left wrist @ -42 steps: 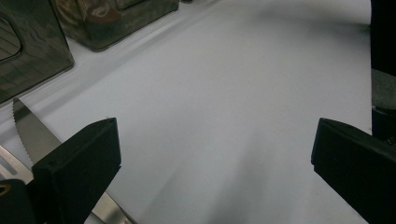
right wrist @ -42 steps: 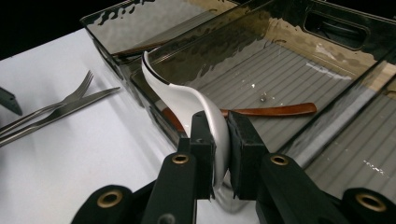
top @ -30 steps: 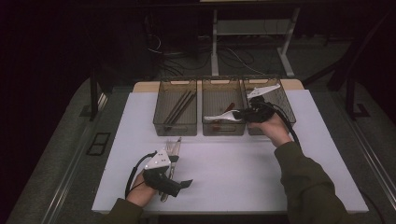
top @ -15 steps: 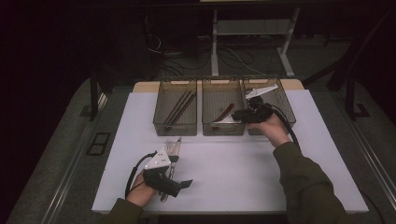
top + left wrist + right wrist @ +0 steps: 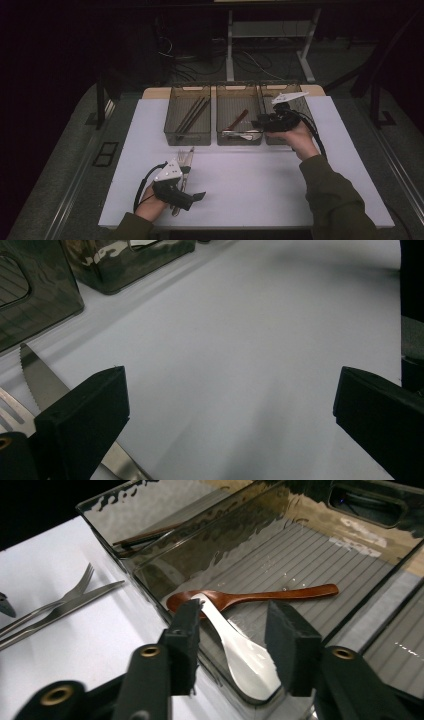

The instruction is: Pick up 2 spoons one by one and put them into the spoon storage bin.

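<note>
Right tongs (image 5: 232, 645) just opened, released above middle bin (image 5: 150, 560) holding white spoon (image 5: 240, 650) and wooden spoon (image 5: 260, 596). Left tongs (image 5: 225, 410) open, empty; left bin (image 5: 187, 117) holds 2 chopsticks (image 5: 192, 114).

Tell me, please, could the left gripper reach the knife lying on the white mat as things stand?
Probably yes. The left gripper stands open on the mat, and the knife lies right beside its one jaw, next to the fork, with nothing on top of it.

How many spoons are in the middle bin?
2: a white spoon at the near end of the middle bin, and a brown wooden spoon lying beside it, partly under the white one.
</note>
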A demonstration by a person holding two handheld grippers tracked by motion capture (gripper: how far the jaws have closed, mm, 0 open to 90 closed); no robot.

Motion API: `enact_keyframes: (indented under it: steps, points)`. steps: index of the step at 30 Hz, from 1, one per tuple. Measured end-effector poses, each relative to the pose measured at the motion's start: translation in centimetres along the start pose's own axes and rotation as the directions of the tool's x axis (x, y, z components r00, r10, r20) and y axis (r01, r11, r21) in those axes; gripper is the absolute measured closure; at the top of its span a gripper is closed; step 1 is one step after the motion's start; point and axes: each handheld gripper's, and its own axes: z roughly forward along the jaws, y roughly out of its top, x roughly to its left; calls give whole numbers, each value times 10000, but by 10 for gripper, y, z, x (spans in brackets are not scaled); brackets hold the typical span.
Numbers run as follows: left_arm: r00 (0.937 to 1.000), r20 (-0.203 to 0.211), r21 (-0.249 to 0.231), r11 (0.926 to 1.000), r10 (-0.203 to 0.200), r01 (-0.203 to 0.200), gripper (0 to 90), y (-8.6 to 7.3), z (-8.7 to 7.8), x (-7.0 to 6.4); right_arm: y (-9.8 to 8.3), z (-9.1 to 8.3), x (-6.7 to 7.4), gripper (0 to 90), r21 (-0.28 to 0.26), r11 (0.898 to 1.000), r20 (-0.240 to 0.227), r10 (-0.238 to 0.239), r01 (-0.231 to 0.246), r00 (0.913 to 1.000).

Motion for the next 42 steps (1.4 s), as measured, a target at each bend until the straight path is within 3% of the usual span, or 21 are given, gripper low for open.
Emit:
enact_keyframes:
  steps: [4, 13, 26, 36, 42]
  points:
    - [10000, -52, 33, 10000, -27, 27, 6, 0, 0, 0, -6, -10, 3, 469, -121, 9999, -4, 3, -3, 10000]
    - [9996, -266, 34, 9999, -105, 106, 6, 0, 0, 1, -24, -27, 10, 407, -312, 9995, 68, -92, 94, 9999]
    - [9991, -415, -37, 9999, -131, 130, 6, 1, -4, 1, -67, -49, 23, 335, -447, 9989, -56, 114, -116, 9999]
    - [9986, -507, -19, 9999, -154, 154, 6, 2, -5, 1, -101, -52, 37, 233, -216, 9998, 250, 49, -44, 9997]
    - [9986, -506, -64, 9999, -152, 149, 6, 2, -5, 2, -119, -56, 45, 198, -377, 9993, 354, -32, 46, 9994]
